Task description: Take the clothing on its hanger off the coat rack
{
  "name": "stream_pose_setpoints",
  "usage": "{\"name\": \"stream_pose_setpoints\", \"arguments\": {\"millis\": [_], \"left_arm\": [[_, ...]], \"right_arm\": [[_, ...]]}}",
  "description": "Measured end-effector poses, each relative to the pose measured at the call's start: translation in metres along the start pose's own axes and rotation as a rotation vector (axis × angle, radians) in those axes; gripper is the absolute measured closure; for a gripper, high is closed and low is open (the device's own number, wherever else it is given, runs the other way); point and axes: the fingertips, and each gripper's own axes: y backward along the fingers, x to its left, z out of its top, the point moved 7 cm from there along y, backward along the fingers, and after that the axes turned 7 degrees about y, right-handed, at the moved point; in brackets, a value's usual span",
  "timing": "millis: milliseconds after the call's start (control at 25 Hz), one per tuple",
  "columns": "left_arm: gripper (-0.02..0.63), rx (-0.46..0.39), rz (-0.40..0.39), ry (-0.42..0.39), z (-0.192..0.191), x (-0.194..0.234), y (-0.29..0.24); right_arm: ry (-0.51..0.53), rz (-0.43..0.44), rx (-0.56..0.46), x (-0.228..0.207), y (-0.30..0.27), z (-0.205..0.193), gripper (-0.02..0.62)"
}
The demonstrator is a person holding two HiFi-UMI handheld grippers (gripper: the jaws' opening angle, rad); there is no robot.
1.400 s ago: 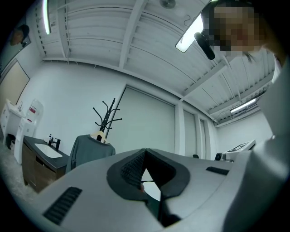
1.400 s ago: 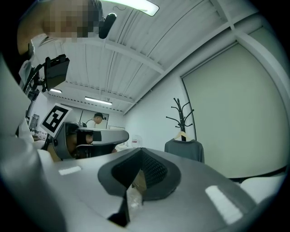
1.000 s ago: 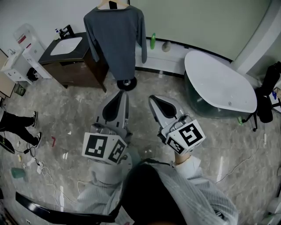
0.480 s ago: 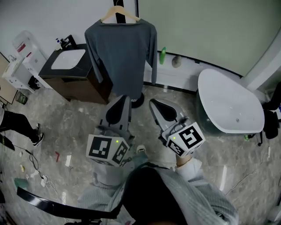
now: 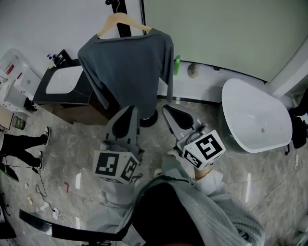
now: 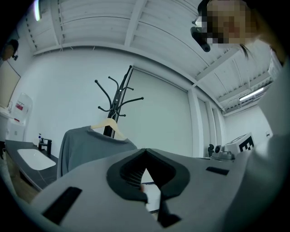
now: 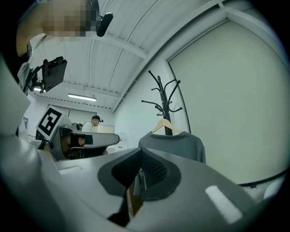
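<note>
grey sweater (image 5: 126,67) on wooden hanger (image 5: 120,20) hung on coat rack (image 5: 117,6), ahead of both grippers, left gripper (image 5: 130,111) fingers fully closed, empty, right gripper (image 5: 167,110) likewise, neither touching sweater

The coat rack (image 5: 121,7) runs off the head view's upper edge, and the sweater (image 5: 130,67) hides its pole. By the wall, the green thing (image 5: 177,65) is perhaps a bottle.
</note>
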Motion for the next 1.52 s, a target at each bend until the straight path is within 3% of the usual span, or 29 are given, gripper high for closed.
{"name": "stream_pose_setpoints", "arguments": {"millis": [400, 680, 800, 1000, 1280, 1520], "left_arm": [[0.601, -0.002, 0.081, -0.002, 0.002, 0.087, -0.100], [0.601, -0.043, 0.053, -0.056, 0.049, 0.127, -0.190], [0.601, -0.060, 0.024, -0.075, 0.067, 0.127, -0.213], [0.601, -0.100, -0.077, -0.098, 0.084, 0.139, -0.236], [0.600, -0.141, 0.030, -0.121, 0.117, 0.176, -0.231], [0.598, -0.141, 0.013, -0.240, 0.148, 0.191, -0.225]], "right_arm": [[0.003, 0.019, -0.003, -0.096, -0.105, -0.023, 0.594], [0.034, 0.098, -0.074, -0.195, -0.196, 0.010, 0.592], [0.060, 0.194, -0.135, -0.222, -0.215, 0.035, 0.592], [0.134, 0.284, -0.174, -0.246, -0.241, 0.056, 0.592], [0.207, 0.333, -0.141, -0.275, -0.266, 0.068, 0.592], [0.219, 0.399, -0.131, -0.294, -0.274, 0.079, 0.560]]}}
